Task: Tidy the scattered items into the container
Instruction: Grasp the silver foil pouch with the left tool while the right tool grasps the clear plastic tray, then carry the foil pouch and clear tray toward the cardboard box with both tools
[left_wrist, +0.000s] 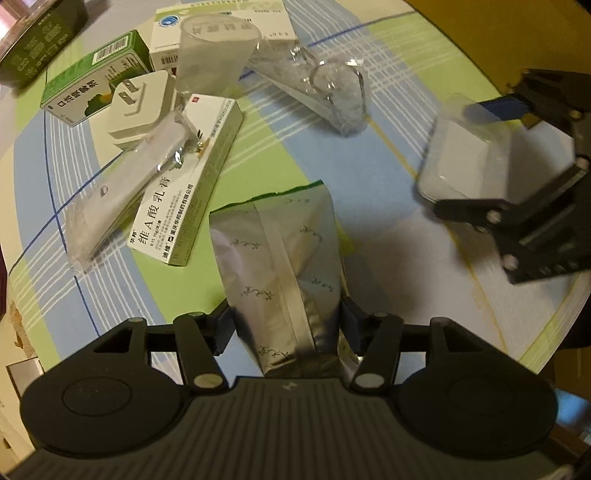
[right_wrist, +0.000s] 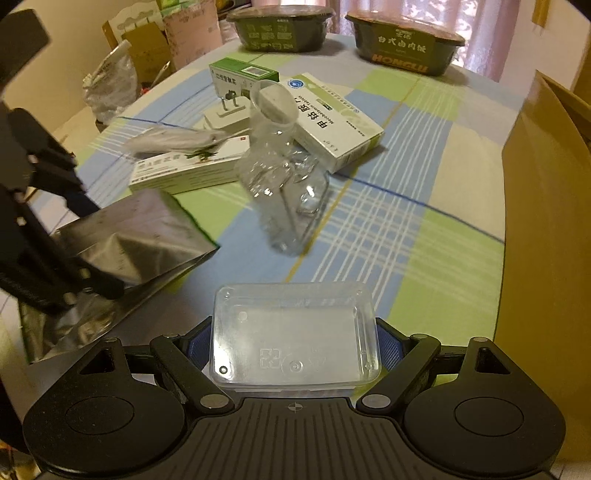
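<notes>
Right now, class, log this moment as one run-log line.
left tool: shut on silver pouch | right tool: shut on clear plastic box | cardboard box: right

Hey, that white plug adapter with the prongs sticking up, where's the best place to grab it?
Grip the white plug adapter across its two flat side walls, coming from above. Its prongs point up, so close below them; the green box crowds its far side.
</notes>
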